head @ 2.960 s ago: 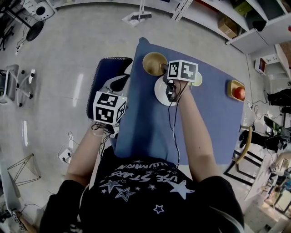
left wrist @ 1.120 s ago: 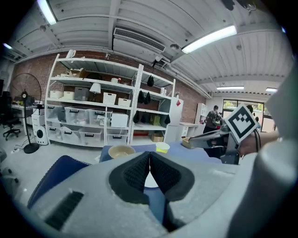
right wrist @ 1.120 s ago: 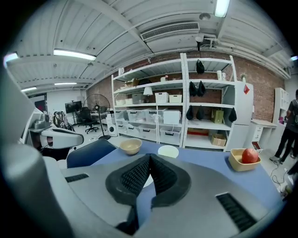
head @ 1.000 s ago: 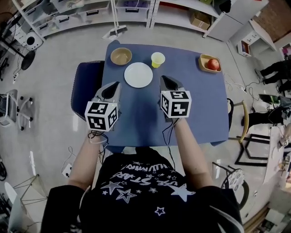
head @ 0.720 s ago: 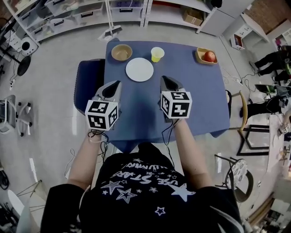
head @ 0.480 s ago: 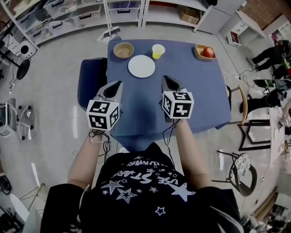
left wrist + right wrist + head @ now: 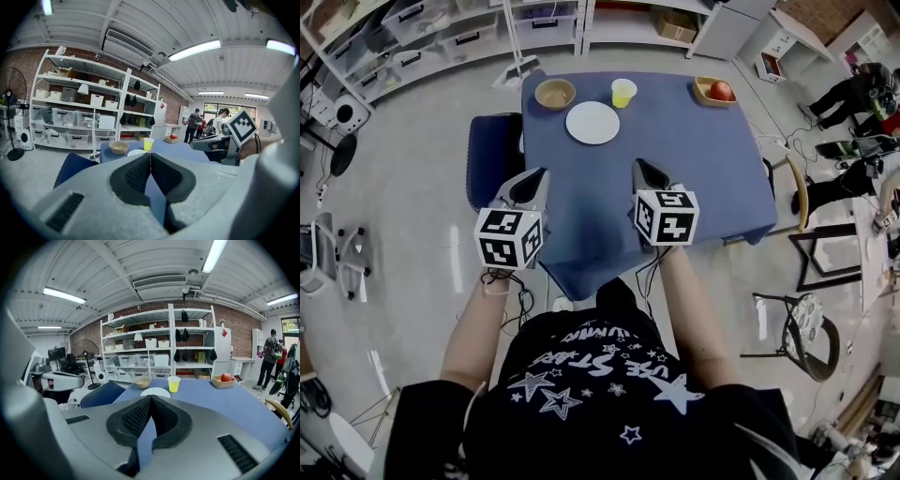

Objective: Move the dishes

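On the blue table (image 7: 675, 169) a white plate (image 7: 592, 123) lies near the far edge, with a tan bowl (image 7: 554, 93) to its left and a yellow cup (image 7: 623, 92) behind it. The same plate (image 7: 155, 392), bowl (image 7: 142, 382) and cup (image 7: 174, 383) show far off in the right gripper view. My left gripper (image 7: 537, 174) hangs shut and empty off the table's left side. My right gripper (image 7: 640, 166) is shut and empty over the near part of the table. Both are well short of the dishes.
A wooden bowl with a red apple (image 7: 721, 90) sits at the table's far right corner. A blue chair (image 7: 494, 159) stands at the left side, another chair (image 7: 802, 197) at the right. Shelving with bins (image 7: 441, 37) lines the back wall. People stand at the far right (image 7: 858, 89).
Both grippers and the head have drawn back from the table; the dishes now look smaller and farther away. The right gripper, earlier at the plate, is now far from it and empty.
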